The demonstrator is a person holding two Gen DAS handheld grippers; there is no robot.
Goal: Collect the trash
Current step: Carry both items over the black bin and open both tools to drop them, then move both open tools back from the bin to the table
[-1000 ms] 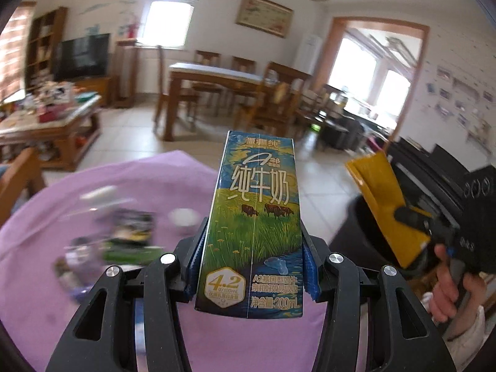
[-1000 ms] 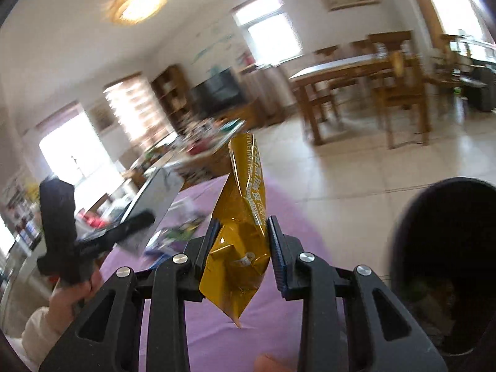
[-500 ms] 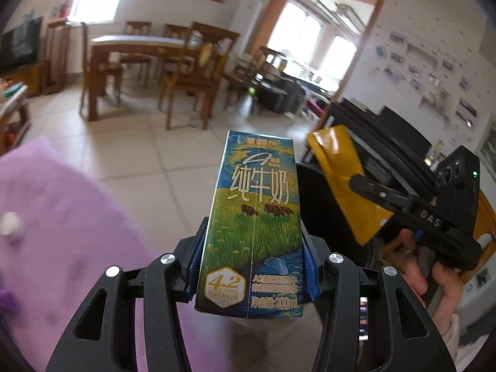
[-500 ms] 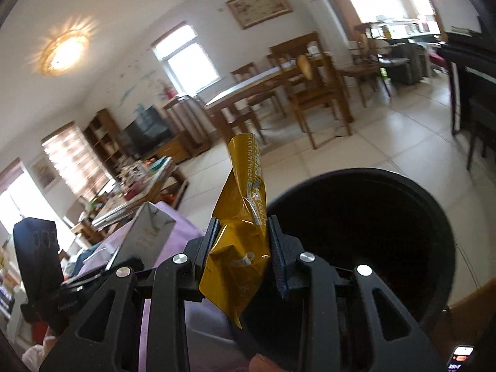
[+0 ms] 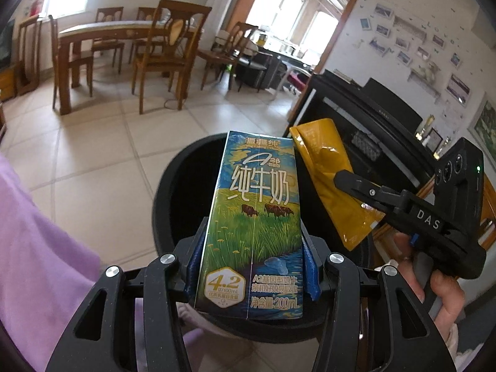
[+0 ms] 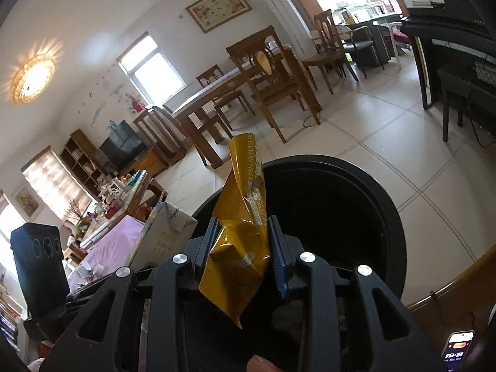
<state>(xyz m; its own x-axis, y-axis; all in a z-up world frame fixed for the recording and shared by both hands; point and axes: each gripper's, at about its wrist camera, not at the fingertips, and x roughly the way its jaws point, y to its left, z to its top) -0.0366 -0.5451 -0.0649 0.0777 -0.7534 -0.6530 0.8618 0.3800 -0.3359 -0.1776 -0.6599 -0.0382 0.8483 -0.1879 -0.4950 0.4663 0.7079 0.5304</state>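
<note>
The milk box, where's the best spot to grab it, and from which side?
Grab the milk box low down, across its two narrow flat sides, coming from below. It is tall and straight-walled, so the left gripper clamps it upright that way.

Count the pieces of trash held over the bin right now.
2: the milk carton in the left gripper, the yellow packet in the right gripper. The bin may hide more.

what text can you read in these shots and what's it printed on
"纯牛奶", "4.2", "200mL": blue and green milk carton clamped in the left gripper.
"DAS": black body of the right gripper.
"DIETARY FIBER", "DRINK": crinkled yellow foil pouch held by the right gripper.
The carton's small print, and the phone screen by the black round bin, are too small to read.
</note>
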